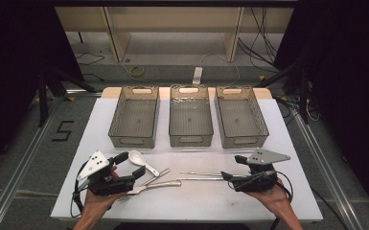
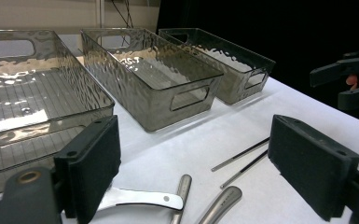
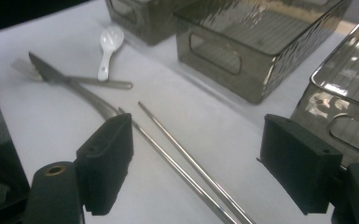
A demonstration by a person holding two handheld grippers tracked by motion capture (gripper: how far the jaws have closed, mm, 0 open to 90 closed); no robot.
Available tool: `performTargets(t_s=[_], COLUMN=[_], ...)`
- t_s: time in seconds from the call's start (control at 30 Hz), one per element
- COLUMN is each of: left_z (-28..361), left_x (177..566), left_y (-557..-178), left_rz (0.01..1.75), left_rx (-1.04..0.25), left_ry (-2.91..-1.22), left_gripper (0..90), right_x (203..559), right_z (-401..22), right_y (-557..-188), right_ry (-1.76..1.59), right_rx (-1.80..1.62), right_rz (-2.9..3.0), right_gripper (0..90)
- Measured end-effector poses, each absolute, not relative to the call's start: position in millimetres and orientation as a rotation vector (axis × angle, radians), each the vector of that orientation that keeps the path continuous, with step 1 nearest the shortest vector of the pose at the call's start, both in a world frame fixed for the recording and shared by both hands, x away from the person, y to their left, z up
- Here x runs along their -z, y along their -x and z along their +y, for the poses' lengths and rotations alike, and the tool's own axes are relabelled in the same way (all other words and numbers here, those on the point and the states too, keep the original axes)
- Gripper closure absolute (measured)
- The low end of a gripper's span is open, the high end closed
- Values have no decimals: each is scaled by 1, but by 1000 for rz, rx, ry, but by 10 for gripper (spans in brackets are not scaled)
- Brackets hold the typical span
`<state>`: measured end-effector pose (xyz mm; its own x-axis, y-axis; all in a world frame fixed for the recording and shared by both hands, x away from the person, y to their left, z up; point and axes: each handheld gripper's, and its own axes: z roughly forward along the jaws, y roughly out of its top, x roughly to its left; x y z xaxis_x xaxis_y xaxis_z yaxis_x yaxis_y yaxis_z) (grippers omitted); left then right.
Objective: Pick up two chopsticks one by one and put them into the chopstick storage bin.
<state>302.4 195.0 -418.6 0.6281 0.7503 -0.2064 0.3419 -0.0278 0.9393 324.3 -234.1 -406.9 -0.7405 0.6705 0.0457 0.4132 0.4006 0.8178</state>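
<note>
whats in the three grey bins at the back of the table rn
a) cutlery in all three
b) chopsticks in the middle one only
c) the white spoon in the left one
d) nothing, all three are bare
d: the three bins show bare bottoms, while the white spoon and chopsticks lie on the table in front.

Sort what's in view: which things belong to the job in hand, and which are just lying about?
Job in hand:
- left gripper, open
- right gripper, open
- white spoon
- knife
- metal chopsticks
- three grey bins, likely where the cutlery goes

Lying about:
- tape roll on the floor
- floor cables
- number marker
</note>
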Motion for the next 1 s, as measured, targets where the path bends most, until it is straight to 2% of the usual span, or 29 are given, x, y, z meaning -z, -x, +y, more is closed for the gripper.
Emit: performTargets(t_s=[0.33, 1.0], left_z=[195, 196], left_x=[418, 418], left_y=[-303, -303], left_rz=[921, 921], left_rx=[-415, -416], left_ry=[-1628, -1633], left_gripper=[164, 164], right_x=[401, 442], right_z=[-224, -198], right_y=[-350, -376], right_ry=[-868, -753], right_rx=[-941, -477], right_rz=[2599, 2871], right_gripper=[278, 579])
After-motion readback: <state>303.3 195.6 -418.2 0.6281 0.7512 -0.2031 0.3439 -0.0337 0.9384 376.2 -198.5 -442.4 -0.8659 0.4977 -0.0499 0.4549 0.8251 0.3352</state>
